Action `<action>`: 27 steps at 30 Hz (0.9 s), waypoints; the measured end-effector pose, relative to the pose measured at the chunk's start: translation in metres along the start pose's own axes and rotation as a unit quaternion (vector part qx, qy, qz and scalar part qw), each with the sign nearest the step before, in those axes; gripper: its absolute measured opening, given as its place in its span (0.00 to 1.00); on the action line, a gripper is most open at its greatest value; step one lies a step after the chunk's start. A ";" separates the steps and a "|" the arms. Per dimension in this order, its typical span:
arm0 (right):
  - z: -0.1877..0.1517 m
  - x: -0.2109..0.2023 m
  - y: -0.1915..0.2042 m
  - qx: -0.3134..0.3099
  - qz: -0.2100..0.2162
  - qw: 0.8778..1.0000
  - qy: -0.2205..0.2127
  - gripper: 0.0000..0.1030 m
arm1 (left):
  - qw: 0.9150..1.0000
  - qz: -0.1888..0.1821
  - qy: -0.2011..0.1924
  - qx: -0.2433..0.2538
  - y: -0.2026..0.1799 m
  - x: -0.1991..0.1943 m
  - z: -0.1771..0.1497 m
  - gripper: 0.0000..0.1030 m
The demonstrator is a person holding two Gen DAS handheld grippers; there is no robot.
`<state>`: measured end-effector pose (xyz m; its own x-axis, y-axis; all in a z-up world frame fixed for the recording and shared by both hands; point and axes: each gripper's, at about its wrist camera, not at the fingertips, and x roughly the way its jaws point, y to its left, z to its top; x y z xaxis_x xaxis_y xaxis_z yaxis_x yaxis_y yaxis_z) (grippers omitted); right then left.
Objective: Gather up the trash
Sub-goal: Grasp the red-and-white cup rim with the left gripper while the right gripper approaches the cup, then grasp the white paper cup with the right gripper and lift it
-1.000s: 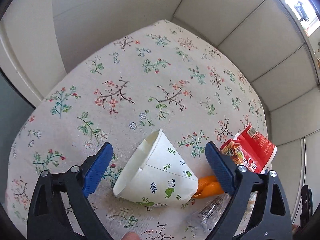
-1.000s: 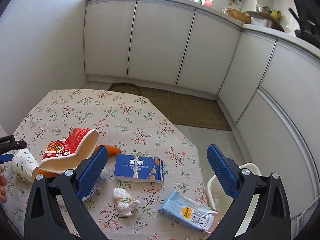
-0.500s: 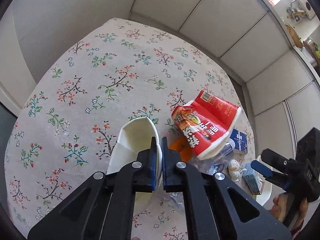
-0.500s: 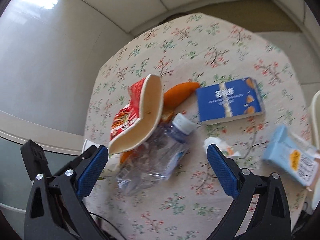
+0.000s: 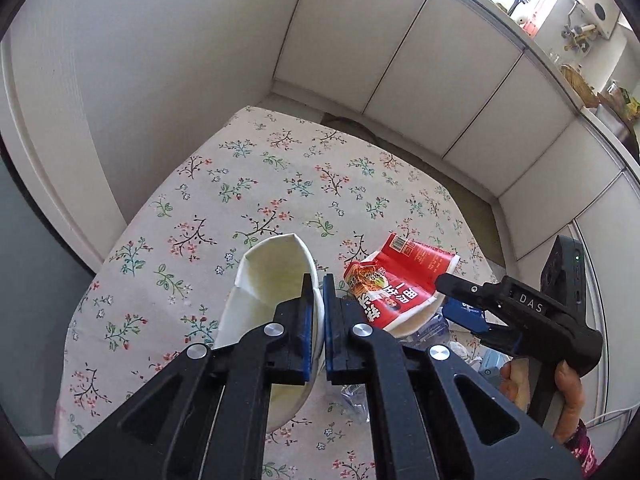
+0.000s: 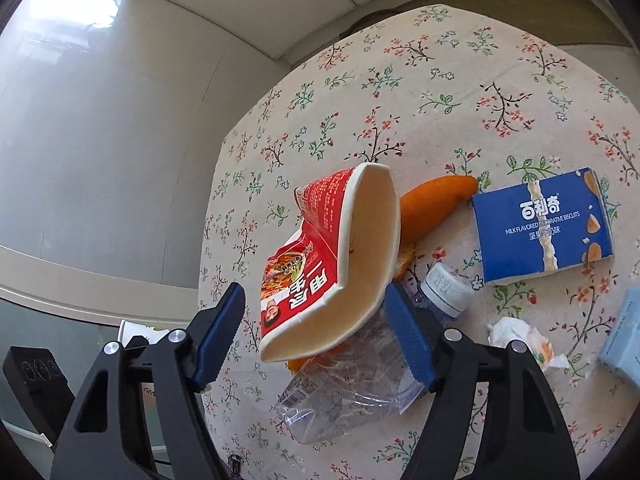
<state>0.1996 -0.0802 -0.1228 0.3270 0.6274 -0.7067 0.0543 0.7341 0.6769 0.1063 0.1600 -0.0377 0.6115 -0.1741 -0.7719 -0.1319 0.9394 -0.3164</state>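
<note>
My left gripper is shut on the rim of a crushed white paper cup, held above the floral tablecloth. My right gripper is open, its two fingers either side of a crushed red noodle cup, which also shows in the left wrist view. The noodle cup lies on a clear crushed plastic bottle with a white cap. An orange peel lies behind it. The right gripper shows in the left wrist view, reaching at the noodle cup.
A blue biscuit box, a crumpled tissue and a light blue carton lie on the table to the right. White cabinets and a wall stand beyond the table's far edges.
My left gripper shut on the paper cup and lifted it. My right gripper moved down and closer, so its open fingers now flank the red noodle cup.
</note>
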 end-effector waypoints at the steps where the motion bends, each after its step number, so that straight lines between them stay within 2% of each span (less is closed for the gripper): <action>1: 0.002 0.001 -0.001 0.001 0.005 1.000 0.000 0.66 | 1.000 -0.001 0.002 -0.001 0.001 0.001 0.000 0.04; 4: 0.005 0.004 0.000 -0.001 0.010 1.000 -0.005 0.64 | 1.000 -0.002 0.006 -0.002 0.002 0.003 -0.001 0.04; 6: 0.008 0.007 0.000 -0.006 0.012 1.000 -0.004 0.57 | 1.000 -0.001 0.007 -0.003 0.003 0.005 -0.003 0.04; 10: 0.011 0.020 0.000 -0.012 0.003 1.000 0.001 0.50 | 1.000 0.001 0.013 -0.006 0.004 0.008 -0.004 0.04; 11: 0.011 0.024 0.000 -0.017 0.001 1.000 0.003 0.39 | 1.000 0.002 0.013 -0.007 0.005 0.009 -0.004 0.04; 12: 0.011 0.027 0.000 -0.023 0.001 1.000 0.007 0.21 | 1.000 0.004 0.012 -0.008 0.005 0.009 -0.004 0.04; 13: 0.011 0.030 0.001 -0.030 0.002 0.999 0.013 0.13 | 1.000 0.007 0.010 -0.009 0.006 0.009 -0.004 0.04; 14: 0.010 0.035 0.001 -0.033 0.002 0.999 0.016 0.09 | 1.000 0.011 0.008 -0.012 0.007 0.008 -0.004 0.04; 19: 0.004 0.031 0.010 -0.059 -0.008 0.998 0.012 0.07 | 0.999 0.033 0.003 -0.026 0.013 0.008 -0.002 0.04; 22: 0.001 0.024 0.021 -0.087 -0.024 0.996 -0.004 0.07 | 0.998 0.047 -0.008 -0.029 0.014 0.003 -0.001 0.04; 27: -0.005 0.006 0.031 -0.120 -0.041 0.992 -0.026 0.07 | 0.998 0.051 -0.029 -0.035 0.011 -0.006 0.004 0.04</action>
<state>0.1982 -0.0520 -0.1072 0.3794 0.5534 -0.7415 -0.1420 0.8267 0.5444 0.1045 0.1725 -0.0341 0.6357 -0.0597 -0.7696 -0.2485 0.9281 -0.2772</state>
